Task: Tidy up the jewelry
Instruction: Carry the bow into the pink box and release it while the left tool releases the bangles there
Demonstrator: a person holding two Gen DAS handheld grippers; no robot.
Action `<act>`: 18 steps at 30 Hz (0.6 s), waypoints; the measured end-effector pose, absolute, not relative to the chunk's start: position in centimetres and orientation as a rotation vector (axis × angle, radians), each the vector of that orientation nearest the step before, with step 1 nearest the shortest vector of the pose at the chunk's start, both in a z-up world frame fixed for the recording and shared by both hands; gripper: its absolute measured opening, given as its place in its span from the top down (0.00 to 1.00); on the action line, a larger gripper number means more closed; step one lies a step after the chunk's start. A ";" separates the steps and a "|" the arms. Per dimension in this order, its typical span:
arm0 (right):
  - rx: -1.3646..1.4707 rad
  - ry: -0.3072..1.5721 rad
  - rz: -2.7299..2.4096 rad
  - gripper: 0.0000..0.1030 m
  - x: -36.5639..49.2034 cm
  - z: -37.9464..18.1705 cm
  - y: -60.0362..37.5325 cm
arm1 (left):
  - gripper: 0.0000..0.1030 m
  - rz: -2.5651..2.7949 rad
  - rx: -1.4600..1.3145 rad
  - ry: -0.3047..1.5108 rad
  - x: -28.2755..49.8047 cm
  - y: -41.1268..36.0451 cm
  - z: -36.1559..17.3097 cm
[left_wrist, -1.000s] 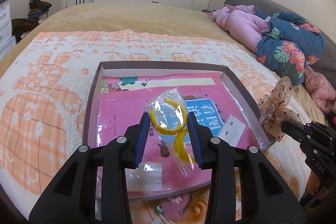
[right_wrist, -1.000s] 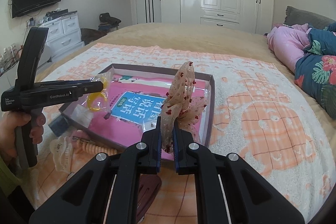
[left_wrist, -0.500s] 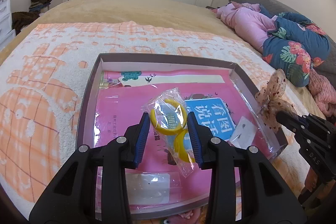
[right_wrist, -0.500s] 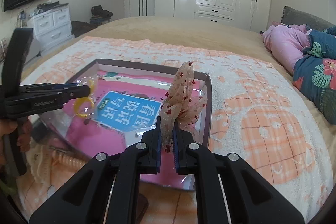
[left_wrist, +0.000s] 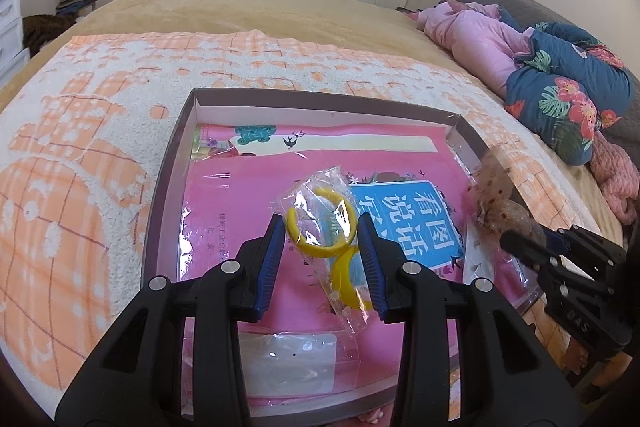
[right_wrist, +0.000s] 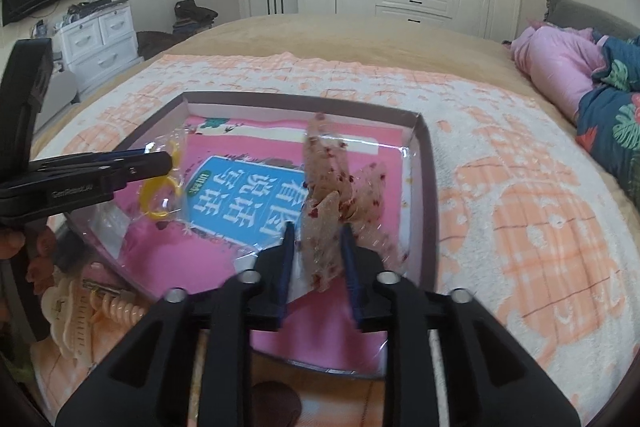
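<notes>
Bright daylight, fisheye-curved dark corners; right view motion-blurred, plastic glare

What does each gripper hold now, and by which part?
Left gripper: the clear bag of yellow rings, squeezed across its sides. Right gripper: jaws apart around the spotted bow; a hold cannot be confirmed.

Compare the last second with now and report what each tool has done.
The right tool has opened: its jaws, shut on the spotted bow before, now stand apart, and the bow is dropping blurred into the box. Both tools have moved forward over the box. The left tool is unchanged, jaws still around the bagged yellow bangles.
</notes>
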State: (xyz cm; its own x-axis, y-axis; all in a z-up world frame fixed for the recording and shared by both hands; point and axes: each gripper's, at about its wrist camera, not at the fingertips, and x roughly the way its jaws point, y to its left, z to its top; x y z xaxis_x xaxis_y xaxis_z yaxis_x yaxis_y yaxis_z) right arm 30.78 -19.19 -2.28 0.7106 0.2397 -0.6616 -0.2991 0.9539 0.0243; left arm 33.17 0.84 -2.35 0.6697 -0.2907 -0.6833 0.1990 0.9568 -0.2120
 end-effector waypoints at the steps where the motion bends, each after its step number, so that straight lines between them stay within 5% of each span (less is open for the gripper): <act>1: -0.082 0.719 0.303 0.66 30.6 -2.3 -19.2 | 0.71 -0.275 -0.123 0.791 33.2 0.8 -2.3; 11: -0.025 0.704 0.326 0.47 28.0 -1.7 -19.7 | 0.68 -0.262 -0.122 0.793 32.9 1.0 -2.4; 18: -0.005 0.692 0.323 0.40 26.6 -1.4 -20.6 | 0.52 -0.245 -0.120 0.786 32.1 1.1 -2.0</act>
State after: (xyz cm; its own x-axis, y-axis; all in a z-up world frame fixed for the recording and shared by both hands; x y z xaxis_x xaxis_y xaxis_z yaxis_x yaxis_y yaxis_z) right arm 26.64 -20.59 -1.36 0.7224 0.2906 -0.6274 -0.2938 0.9504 0.1020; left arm 32.12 1.07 -2.05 0.6805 -0.2621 -0.6843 0.1731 0.9649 -0.1975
